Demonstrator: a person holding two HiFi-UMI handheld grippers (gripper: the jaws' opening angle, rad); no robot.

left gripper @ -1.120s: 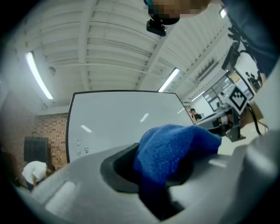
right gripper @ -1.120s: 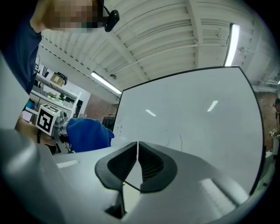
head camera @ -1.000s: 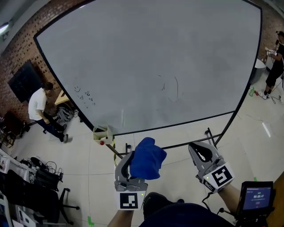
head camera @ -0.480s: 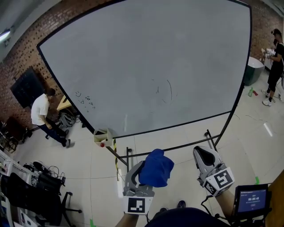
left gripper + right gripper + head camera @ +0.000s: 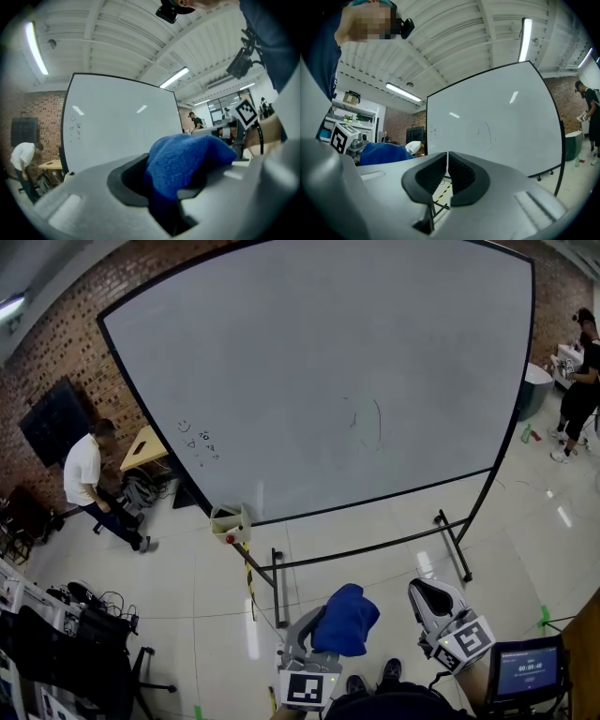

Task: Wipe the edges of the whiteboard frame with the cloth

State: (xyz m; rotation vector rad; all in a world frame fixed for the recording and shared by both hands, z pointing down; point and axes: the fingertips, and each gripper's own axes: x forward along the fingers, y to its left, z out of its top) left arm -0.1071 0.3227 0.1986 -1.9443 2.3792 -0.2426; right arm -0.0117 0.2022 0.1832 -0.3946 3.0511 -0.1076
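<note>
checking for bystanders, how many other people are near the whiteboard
2. A person in a white shirt bends over left of the whiteboard; a person in dark clothes stands at the far right. Others may be hidden behind the board.

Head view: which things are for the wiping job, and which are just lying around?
For the job: blue cloth, left gripper shut on it, whiteboard frame.
Just lying around: wooden table, office chair, bag.

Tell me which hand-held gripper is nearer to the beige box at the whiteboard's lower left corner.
Left. The left hand-held gripper is below-right of the beige box; the right hand-held gripper is farther right.
</note>
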